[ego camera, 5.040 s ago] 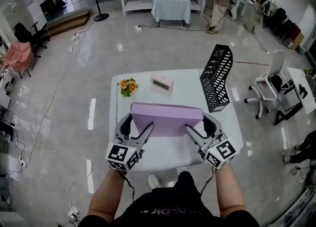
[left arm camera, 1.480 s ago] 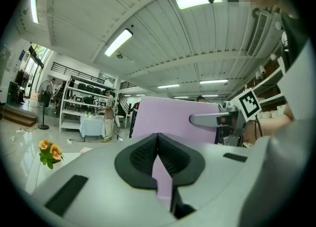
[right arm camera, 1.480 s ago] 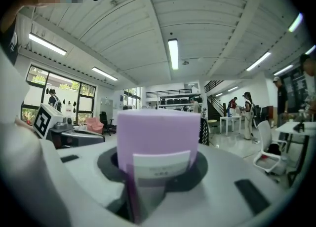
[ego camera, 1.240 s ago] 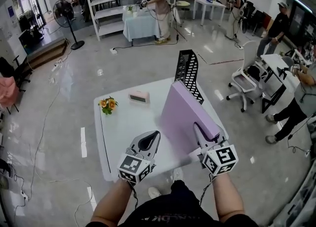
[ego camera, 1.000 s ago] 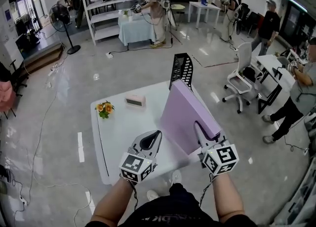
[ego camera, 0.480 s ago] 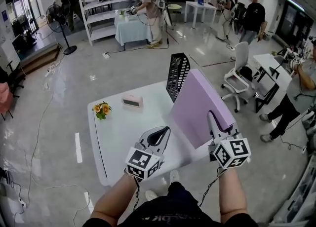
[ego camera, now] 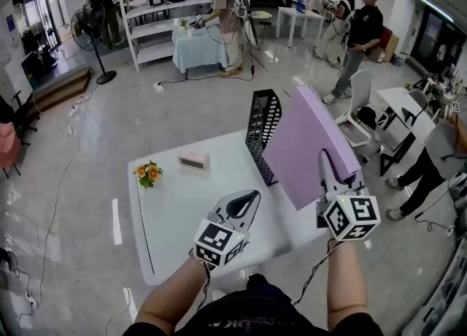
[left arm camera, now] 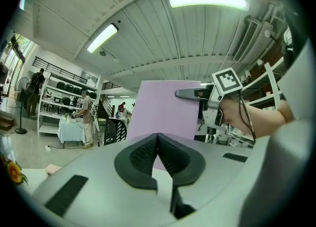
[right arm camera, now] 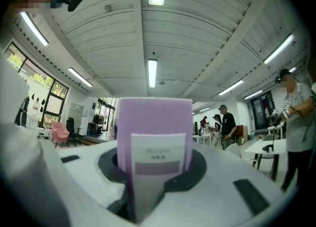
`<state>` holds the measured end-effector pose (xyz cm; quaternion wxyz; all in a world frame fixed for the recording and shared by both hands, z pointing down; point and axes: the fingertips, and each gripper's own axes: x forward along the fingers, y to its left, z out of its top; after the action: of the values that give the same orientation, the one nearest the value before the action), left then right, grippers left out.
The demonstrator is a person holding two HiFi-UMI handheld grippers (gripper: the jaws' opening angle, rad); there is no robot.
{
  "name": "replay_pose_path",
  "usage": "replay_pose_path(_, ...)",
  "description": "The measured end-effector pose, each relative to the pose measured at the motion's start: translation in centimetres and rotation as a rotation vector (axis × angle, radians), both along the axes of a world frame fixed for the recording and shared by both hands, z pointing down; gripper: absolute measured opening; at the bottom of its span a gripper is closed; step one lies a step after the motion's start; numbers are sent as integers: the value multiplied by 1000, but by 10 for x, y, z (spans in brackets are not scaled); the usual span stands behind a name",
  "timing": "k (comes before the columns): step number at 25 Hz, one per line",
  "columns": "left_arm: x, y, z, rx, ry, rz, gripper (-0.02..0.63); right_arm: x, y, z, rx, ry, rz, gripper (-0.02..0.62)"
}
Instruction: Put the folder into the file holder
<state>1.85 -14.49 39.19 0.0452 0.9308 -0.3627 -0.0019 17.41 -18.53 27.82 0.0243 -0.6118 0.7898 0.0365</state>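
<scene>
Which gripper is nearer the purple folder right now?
Right. The right gripper is clamped on the purple folder's near edge, holding it raised. The left gripper, shut and empty, is off to the folder's left over the table, not touching it.

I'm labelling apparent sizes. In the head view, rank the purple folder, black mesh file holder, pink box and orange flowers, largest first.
1. Purple folder, though it is held nearer the camera.
2. Black mesh file holder.
3. Pink box and orange flowers look alike; unranked.
</scene>
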Motion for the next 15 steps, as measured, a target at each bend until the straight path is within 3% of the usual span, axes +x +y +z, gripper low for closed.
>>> replay_pose_path(15,17,-66,3,-12,-1,-24,3,8,-106,-9,13,4,1,129)
